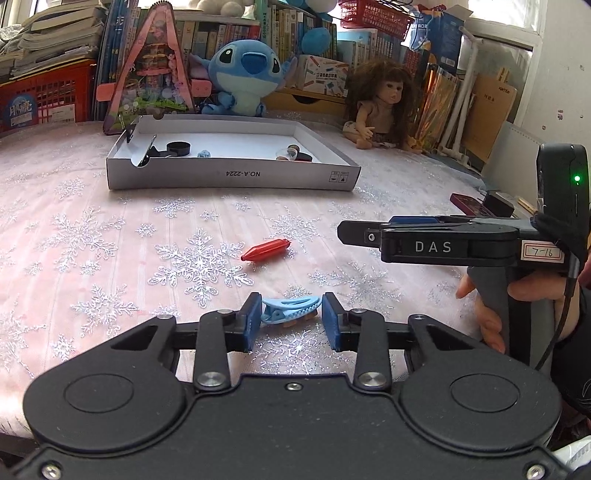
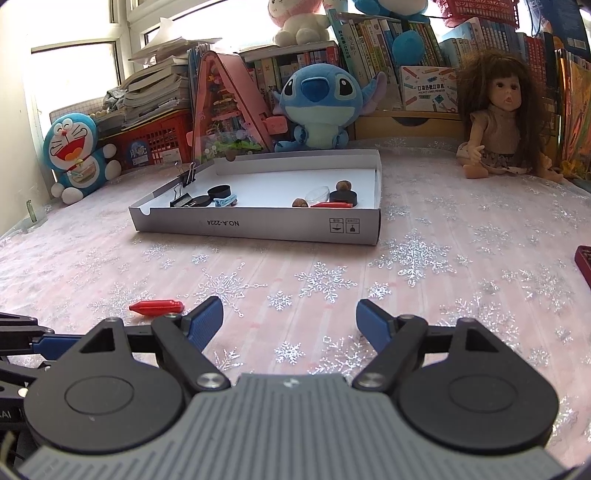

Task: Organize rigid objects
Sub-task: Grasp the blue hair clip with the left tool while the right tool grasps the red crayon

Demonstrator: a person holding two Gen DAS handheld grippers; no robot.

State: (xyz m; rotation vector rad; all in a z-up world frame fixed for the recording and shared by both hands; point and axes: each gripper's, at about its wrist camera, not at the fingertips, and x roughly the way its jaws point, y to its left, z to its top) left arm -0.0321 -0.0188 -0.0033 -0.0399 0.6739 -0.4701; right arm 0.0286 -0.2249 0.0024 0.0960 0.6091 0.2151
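Your left gripper (image 1: 289,320) brackets the light blue hair clip (image 1: 290,311) on the tabletop (image 1: 110,258), pads barely touching it; your right gripper (image 2: 290,321) gapes wide, empty.

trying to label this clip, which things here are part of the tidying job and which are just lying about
Part of the job:
- blue clip between the left gripper pads
- red bullet-shaped piece loose on the cloth
- white box lid holding sorted bits
- right gripper, open, empty

Just lying about:
- Stitch plush
- doll
- Doraemon plush
- books
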